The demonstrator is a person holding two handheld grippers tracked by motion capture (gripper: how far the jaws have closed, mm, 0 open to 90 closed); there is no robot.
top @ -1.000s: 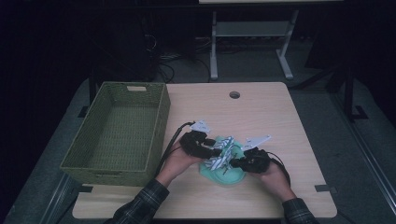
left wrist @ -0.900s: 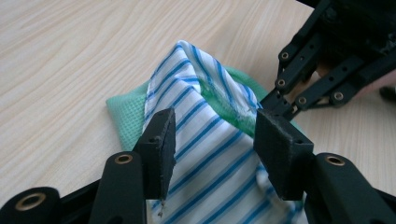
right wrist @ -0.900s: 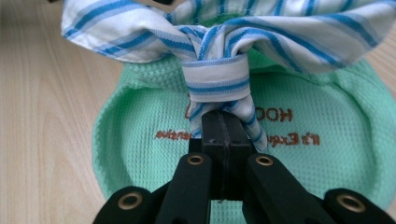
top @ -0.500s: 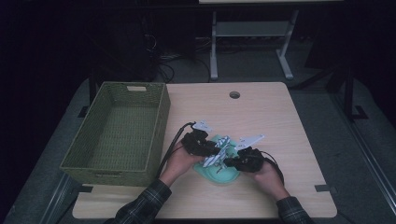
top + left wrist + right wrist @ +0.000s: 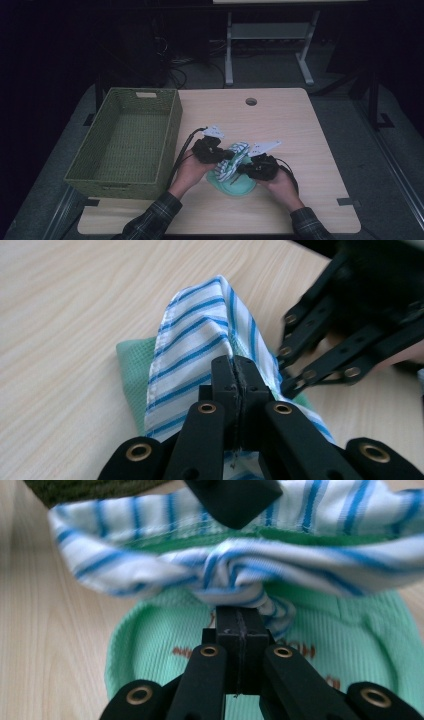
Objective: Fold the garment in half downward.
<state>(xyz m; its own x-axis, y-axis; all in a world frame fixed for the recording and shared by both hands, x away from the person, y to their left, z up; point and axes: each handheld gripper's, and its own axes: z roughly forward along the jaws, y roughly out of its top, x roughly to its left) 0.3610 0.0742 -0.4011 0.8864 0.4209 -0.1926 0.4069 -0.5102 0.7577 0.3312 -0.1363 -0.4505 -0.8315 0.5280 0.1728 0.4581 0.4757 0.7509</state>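
— Basket (image 5: 125, 145) sits at the left of the frame, green wicker, on the pale wooden surface (image 5: 300, 130). What's beside it?

— Just right of it, below centre, the left gripper (image 5: 227, 156), its jaws pressed tight on a fold of the striped cloth (image 5: 234, 159), white with blue lines.

— Is the cloth flat?

— No, it's bunched and held up between the two tools, above a mint green garment (image 5: 237, 185) lying flat on the surface.

— And further right?

— The right gripper (image 5: 240, 170), jaws clamped together on a twisted bit of the same striped cloth. Hands hold both tools, plaid sleeves coming in from the bottom edge.
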